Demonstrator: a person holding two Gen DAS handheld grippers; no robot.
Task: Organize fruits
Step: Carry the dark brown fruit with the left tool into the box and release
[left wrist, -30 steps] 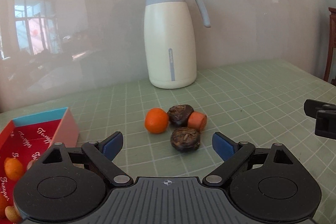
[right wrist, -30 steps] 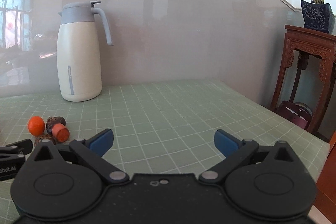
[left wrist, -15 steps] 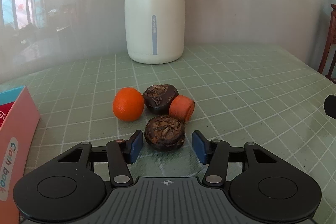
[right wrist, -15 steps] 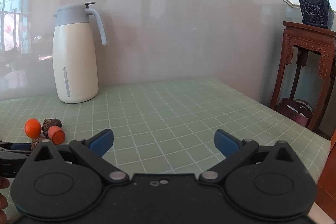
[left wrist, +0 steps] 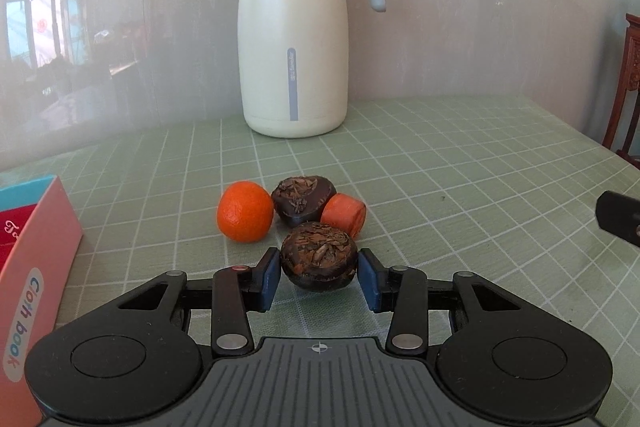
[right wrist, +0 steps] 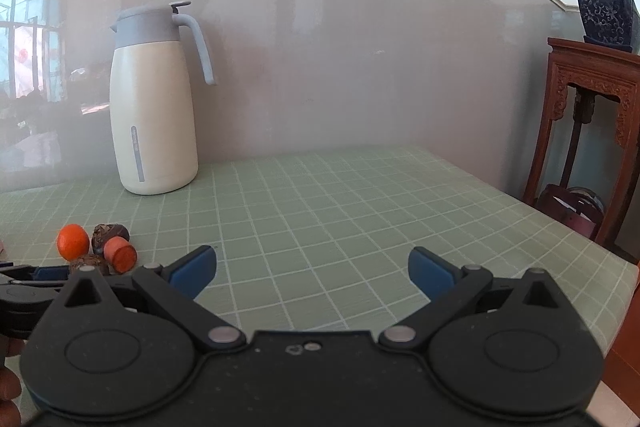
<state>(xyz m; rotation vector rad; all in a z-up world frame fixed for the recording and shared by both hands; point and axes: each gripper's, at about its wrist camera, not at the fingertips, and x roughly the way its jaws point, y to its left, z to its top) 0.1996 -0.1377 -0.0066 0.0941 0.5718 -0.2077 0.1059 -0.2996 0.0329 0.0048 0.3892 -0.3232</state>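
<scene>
The left gripper (left wrist: 318, 277) had just been closing around the nearest dark brown, rough-skinned round fruit (left wrist: 319, 255), which sat squarely between its blue pads (left wrist: 270, 277), both touching or all but touching its sides. The fruit was squat, with no long axis to align. Beyond the tongs lay a small orange mandarin (left wrist: 245, 211), a second dark fruit (left wrist: 303, 200) and an orange cylinder piece (left wrist: 344, 214). The pink-and-teal cardboard box (left wrist: 40, 251) stood to their left, its contents mostly out of view. The right gripper (right wrist: 312, 269), farther off, gaped empty.
</scene>
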